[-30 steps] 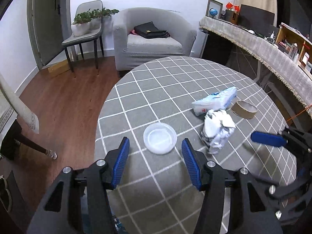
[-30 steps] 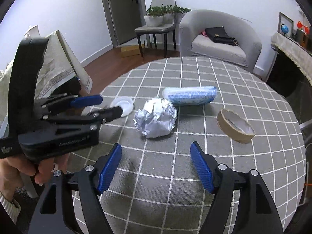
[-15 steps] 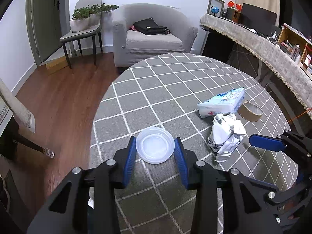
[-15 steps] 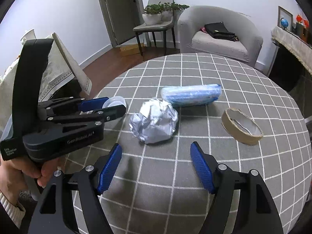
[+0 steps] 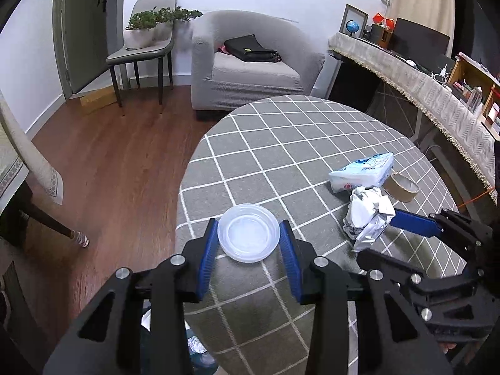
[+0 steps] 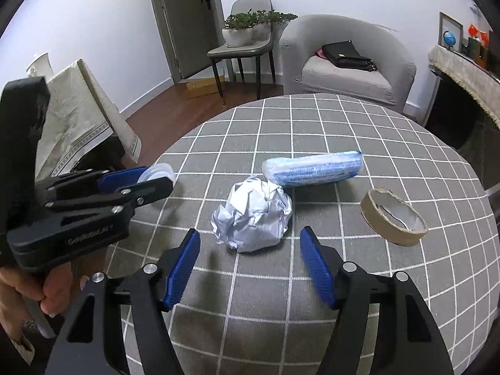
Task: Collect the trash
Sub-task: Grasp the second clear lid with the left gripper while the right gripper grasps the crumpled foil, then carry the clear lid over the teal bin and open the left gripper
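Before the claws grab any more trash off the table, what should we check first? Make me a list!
1. Left gripper has the clear plastic lid between its blue pads: ok; the jaws have just closed in and sit against its rim.
2. Lid lifted off the table: cannot tell.
3. Right gripper lined up with the crumpled foil ball: ok; its jaws have just narrowed a little but are still open, with the ball just ahead of the tips.
4. Foil ball free of the tissue pack: not ok, they seem to touch.
5. Tape roll out of the way: ok, it lies off to the side.
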